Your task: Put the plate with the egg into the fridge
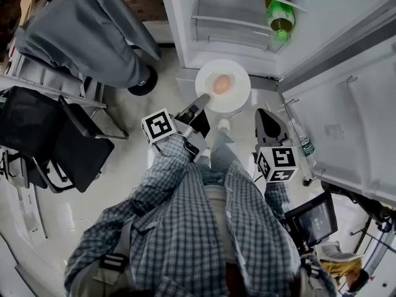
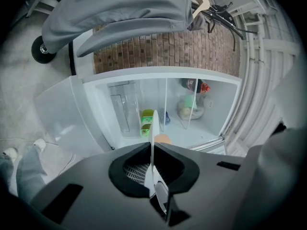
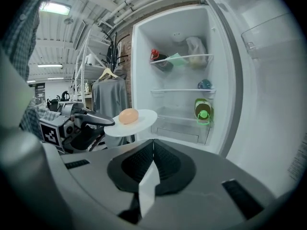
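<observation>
A white plate (image 1: pixel 236 94) carrying a brown egg (image 1: pixel 221 83) is held level in front of the open fridge (image 1: pixel 235 17). My left gripper (image 1: pixel 201 101) is shut on the plate's near rim. In the left gripper view the plate (image 2: pixel 153 128) runs edge-on between the closed jaws, with the egg (image 2: pixel 164 139) just beyond them. My right gripper (image 1: pixel 267 124) hangs to the plate's right, shut and empty. From the right gripper view, the plate (image 3: pixel 144 121) and egg (image 3: pixel 128 115) float at shelf height outside the fridge (image 3: pixel 182 71), with the left gripper (image 3: pixel 103 121) on the plate's left edge.
A green bottle (image 1: pixel 279 14) lies on a fridge shelf, with more items above (image 3: pixel 165 59). The open fridge door (image 1: pixel 352 116) stands to the right and holds a bottle (image 1: pixel 306 150). A grey coat (image 1: pixel 86 30) on a wheeled rack and black chairs (image 1: pixel 68 141) stand to the left.
</observation>
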The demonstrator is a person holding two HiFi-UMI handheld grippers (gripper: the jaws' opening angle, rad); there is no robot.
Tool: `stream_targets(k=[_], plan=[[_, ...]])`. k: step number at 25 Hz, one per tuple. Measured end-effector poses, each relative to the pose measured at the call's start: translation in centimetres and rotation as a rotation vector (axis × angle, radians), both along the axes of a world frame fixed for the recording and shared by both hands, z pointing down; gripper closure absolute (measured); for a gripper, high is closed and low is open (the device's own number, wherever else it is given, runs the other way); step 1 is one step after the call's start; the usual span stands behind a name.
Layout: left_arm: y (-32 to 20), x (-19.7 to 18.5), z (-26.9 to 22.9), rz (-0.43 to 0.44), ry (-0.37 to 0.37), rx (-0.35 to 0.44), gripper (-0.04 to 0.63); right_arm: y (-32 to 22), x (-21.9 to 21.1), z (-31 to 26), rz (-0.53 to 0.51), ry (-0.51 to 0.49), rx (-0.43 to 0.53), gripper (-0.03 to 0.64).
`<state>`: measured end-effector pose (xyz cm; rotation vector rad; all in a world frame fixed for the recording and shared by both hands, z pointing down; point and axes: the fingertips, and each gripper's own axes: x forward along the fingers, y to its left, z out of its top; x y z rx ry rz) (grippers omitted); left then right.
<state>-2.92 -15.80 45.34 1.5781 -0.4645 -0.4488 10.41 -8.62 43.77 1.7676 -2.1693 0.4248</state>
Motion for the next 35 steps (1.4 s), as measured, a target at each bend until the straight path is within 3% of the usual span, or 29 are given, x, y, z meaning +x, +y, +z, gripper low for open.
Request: stream_targets(k=[7, 24, 35], plan=[[-2.7, -0.2, -0.4, -0.025, -0.018, 0.017, 0.580, -4.1, -0.5, -0.6, -0.052, -0.001, 0.030, 0.611], [-10.5, 3.9, -1.6, -0.085, -0.007, 0.037, 0.580, -13.4, 3.3, -1.8, -0.128, 0.029, 0.064, 0.611], [-15.0, 6.1, -0.2, -0.107, -0.092, 0.038, 0.579, -16.7, 4.2, -2.7, -0.196, 0.075, 0.090, 0.611]])
